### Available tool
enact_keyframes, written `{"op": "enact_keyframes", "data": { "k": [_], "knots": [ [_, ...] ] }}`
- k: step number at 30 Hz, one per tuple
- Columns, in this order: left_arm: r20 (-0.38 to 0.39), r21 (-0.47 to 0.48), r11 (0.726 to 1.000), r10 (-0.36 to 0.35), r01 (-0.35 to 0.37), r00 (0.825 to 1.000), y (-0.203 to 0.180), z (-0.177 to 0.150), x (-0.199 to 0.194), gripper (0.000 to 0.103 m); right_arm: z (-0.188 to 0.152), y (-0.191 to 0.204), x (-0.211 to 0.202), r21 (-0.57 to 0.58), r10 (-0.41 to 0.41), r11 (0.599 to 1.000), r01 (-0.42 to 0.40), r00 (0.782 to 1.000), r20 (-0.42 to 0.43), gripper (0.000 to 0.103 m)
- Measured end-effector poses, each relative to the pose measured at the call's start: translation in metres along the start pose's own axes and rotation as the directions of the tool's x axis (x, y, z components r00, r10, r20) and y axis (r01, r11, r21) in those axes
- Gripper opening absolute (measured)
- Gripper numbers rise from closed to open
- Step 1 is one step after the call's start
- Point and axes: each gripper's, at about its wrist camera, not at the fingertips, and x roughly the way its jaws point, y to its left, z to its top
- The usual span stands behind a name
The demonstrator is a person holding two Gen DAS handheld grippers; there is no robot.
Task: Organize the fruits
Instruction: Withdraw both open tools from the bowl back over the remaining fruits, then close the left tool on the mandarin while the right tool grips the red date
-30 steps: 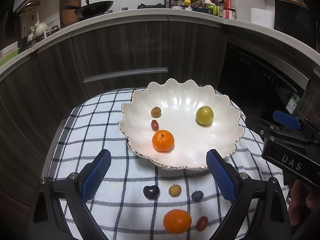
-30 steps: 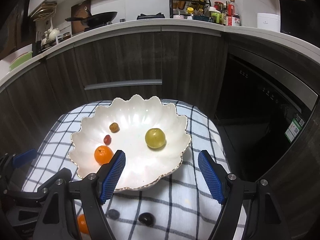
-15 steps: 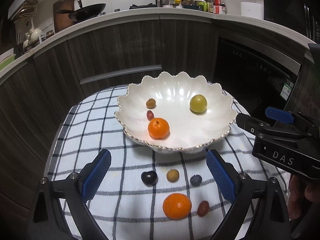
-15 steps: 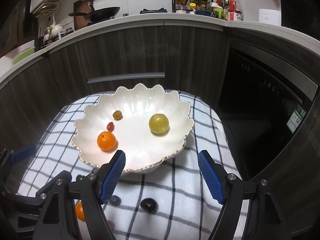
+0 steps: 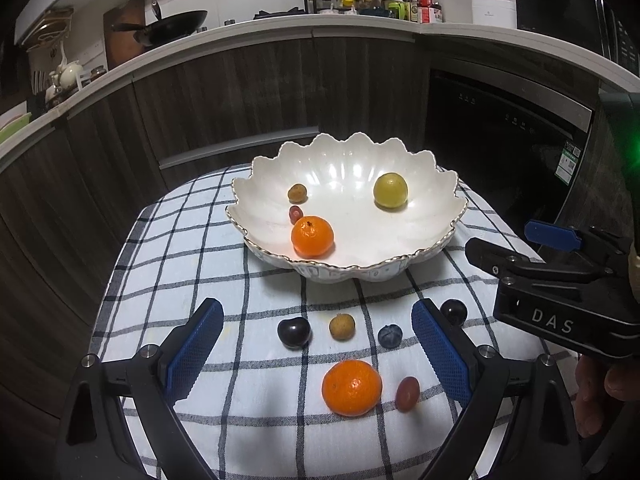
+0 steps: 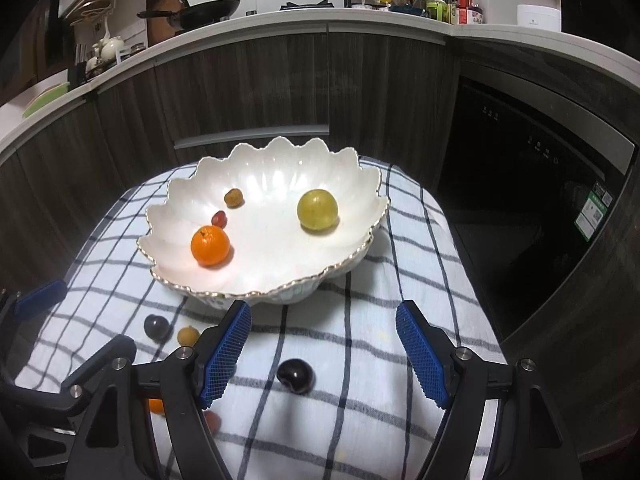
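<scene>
Sitting upright, the scalloped bowl (image 5: 436, 200) shows no clear long axis.

A white scalloped bowl (image 5: 436, 184) with a gilt rim sits on the checked cloth, holding a mandarin (image 5: 312, 236), a green grape (image 5: 390, 190), a small brown fruit (image 5: 297, 193) and a red grape (image 5: 296, 212). In front of it lie two dark cherries (image 5: 294, 332) (image 5: 453, 311), a tan longan (image 5: 342, 326), a blueberry (image 5: 390, 336), a second mandarin (image 5: 351, 387) and a red grape (image 5: 407, 388).
</scene>
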Motion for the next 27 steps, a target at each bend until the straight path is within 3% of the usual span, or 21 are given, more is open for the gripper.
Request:
{"op": "enact_keyframes", "data": {
  "k": [27],
  "knots": [
    [-0.054,0.081,0.995,-0.061,0.065,0.997,-0.005,-0.036,0.009,0.084,-0.041,0.013,0.006,-0.039,0.039,0.998,-0.042,0.997,-0.073,0.075]
  ]
}}
